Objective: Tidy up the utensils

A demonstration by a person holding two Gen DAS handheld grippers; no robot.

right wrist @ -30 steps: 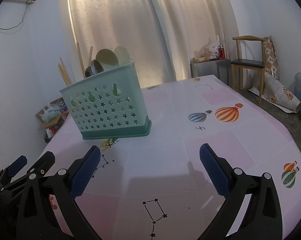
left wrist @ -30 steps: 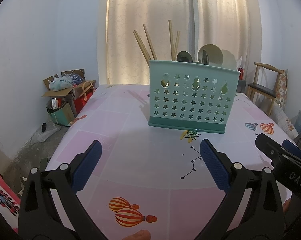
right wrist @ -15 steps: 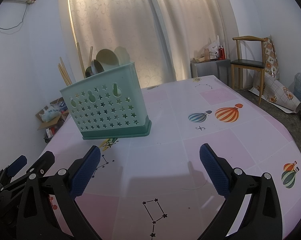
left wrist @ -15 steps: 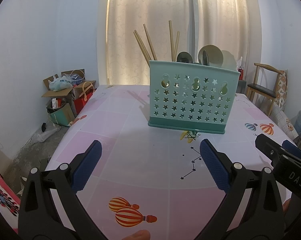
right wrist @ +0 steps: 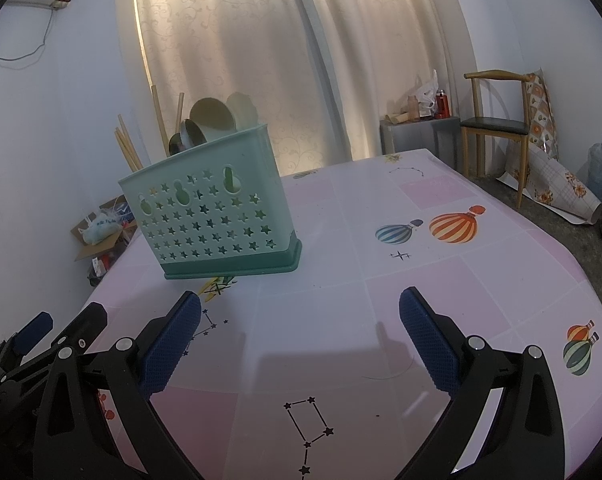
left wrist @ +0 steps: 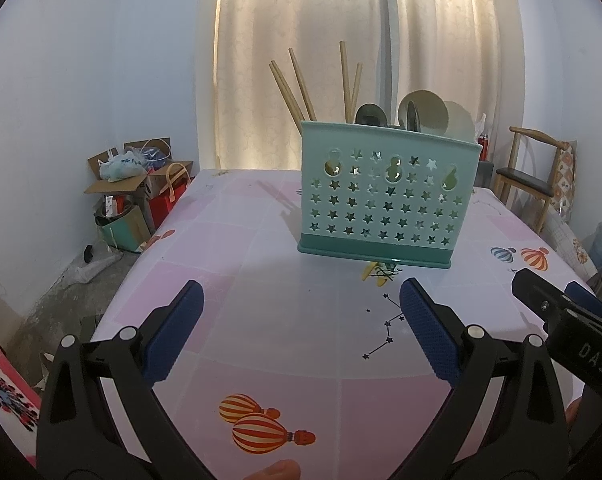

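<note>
Teal utensil caddy [left wrist: 385, 196] upright on table [left wrist: 261, 300], beyond both spread, empty grippers [left wrist: 301, 332] [right wrist: 301, 336].

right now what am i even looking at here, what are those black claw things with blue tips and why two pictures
Those claws are handheld grippers, one in each of a person's hands, each with a camera looking out along its two fingers. One picture comes from the left gripper, the other from the right gripper. Each also catches the other gripper at its edge.

Both stand open with nothing between their blue pads, so nothing is held.

They hover over a table with a pink cloth printed with balloons and constellations. On it stands a mint green utensil basket with star-shaped holes. Wooden chopsticks and spoons stick out of its top. I see no loose utensils on the table in these views.
</note>
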